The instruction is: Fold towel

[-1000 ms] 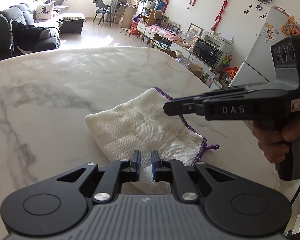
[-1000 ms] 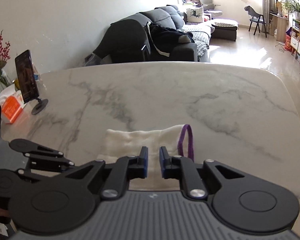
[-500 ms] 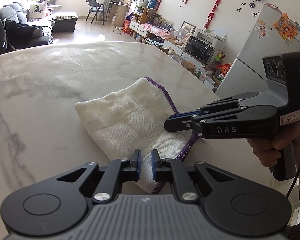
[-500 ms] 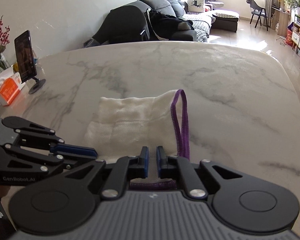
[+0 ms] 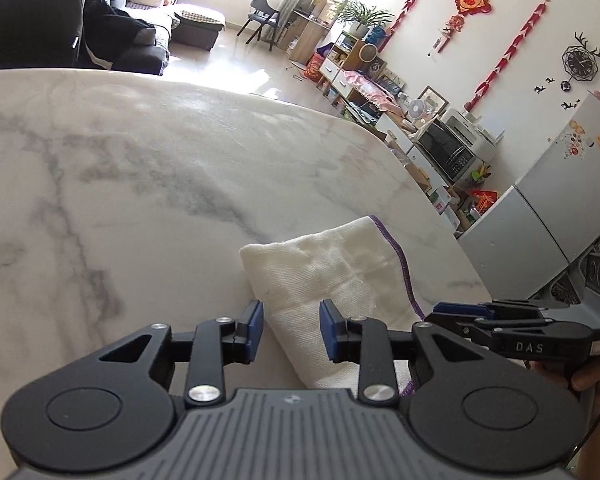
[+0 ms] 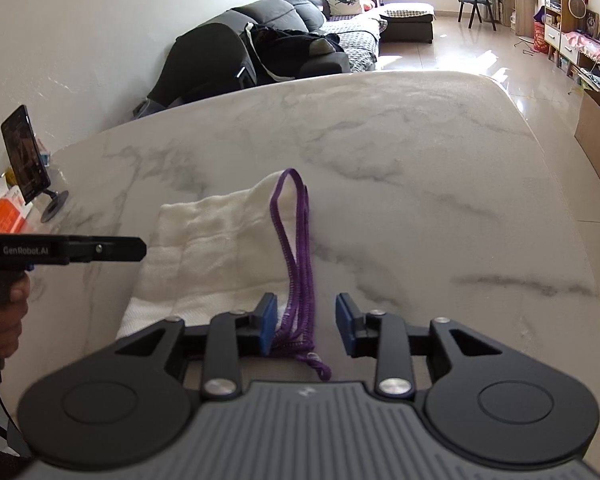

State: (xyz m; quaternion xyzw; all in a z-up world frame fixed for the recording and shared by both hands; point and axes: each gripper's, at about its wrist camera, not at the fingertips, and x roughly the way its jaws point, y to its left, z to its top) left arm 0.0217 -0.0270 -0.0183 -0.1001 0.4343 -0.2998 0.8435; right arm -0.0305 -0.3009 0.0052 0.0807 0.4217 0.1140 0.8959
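A cream towel (image 5: 324, 280) with a purple stitched hem (image 6: 296, 256) lies folded on the marble table (image 5: 140, 200). My left gripper (image 5: 291, 334) hovers at the towel's near left corner, and its jaws are opening. The cloth lies between and under them, and the blue pads do not press it. My right gripper (image 6: 306, 328) is at the near right corner with its jaws also opening. The bunched purple hem and a loose thread lie between the pads, ungripped. Each gripper shows side-on in the other's view: the right gripper (image 5: 440, 312) and the left gripper (image 6: 140, 249).
A phone on a stand (image 6: 26, 168) and an orange box (image 6: 10, 216) sit at the table's far left edge. A hand (image 6: 4, 320) holds the left gripper's handle. The table's right edge (image 5: 460, 264) runs close beside the towel. Bare marble (image 6: 420, 200) stretches beyond it.
Both pairs of jaws were shut at the towel's near edge and now stand apart, off the cloth. Both grippers have shifted and rolled a little, and the towel stays flat on the table.
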